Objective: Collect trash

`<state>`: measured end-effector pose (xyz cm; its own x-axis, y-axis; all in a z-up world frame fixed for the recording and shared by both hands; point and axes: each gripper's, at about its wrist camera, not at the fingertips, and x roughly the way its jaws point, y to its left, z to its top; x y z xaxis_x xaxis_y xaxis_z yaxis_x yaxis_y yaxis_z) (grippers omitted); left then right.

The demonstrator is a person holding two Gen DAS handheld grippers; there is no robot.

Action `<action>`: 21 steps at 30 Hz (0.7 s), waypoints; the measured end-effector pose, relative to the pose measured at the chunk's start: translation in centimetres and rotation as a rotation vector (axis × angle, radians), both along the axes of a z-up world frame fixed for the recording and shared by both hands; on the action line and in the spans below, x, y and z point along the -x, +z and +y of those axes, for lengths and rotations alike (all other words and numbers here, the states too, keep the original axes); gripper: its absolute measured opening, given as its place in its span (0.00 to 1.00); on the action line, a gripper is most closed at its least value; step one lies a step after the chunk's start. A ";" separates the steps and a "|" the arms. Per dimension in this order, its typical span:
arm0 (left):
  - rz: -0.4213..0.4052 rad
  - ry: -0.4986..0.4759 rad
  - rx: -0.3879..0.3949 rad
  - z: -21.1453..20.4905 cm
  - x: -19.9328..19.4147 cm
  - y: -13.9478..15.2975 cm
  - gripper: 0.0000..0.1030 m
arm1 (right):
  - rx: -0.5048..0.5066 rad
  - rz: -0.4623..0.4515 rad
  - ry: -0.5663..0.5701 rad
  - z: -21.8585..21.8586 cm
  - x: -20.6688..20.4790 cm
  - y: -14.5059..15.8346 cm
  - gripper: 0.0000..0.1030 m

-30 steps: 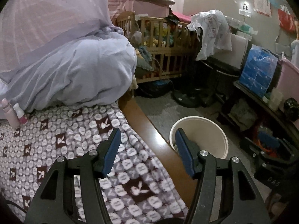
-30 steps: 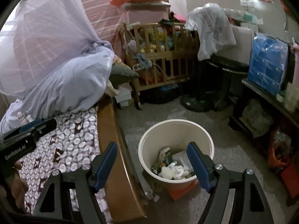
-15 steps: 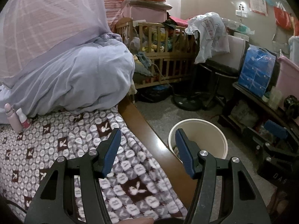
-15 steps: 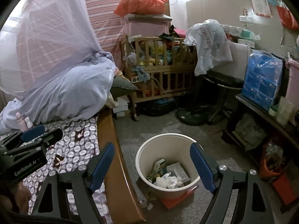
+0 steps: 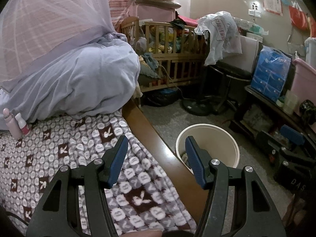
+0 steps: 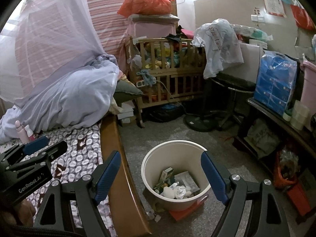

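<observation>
A cream bin (image 6: 150, 169) stands on the grey floor beside the bed's wooden side rail (image 6: 126, 187). Crumpled tissue, small boxes and wrappers (image 6: 177, 189) lie in its bottom. My right gripper (image 6: 160, 158) hangs open above the bin, nothing between its blue pads. My left gripper (image 5: 156, 144) is open and empty over the patterned blanket (image 5: 59, 158) and the rail, with the bin (image 5: 217, 138) just to its right. Two small pink and white bottles (image 5: 14, 124) stand on the bed by the bunched sheet. Each gripper shows at the edge of the other's view.
A lilac mosquito net and bedding (image 5: 79, 79) pile up at the bed's head. Behind stand a wooden cot (image 6: 167, 75), a fan base (image 6: 199, 122) and a stool. A low dark shelf (image 6: 276, 122) with a blue pack lines the right. Small scraps (image 6: 154, 215) lie by the rail.
The right gripper's jaws have spread a little and its view has lifted back, so the bin sits lower in the frame. The left gripper has kept still.
</observation>
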<state>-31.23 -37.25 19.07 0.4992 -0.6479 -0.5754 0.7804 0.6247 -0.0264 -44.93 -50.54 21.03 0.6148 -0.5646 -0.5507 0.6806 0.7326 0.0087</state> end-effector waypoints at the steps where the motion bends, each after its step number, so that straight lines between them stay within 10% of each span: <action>1: 0.000 0.001 0.000 0.0 0.0 0.0 0.57 | 0.001 0.001 0.000 0.0 0.0 0.0 0.79; 21: 0.019 -0.005 -0.002 0.1 -0.3 -0.4 0.57 | -0.011 0.015 -0.002 -0.5 0.1 -0.4 0.79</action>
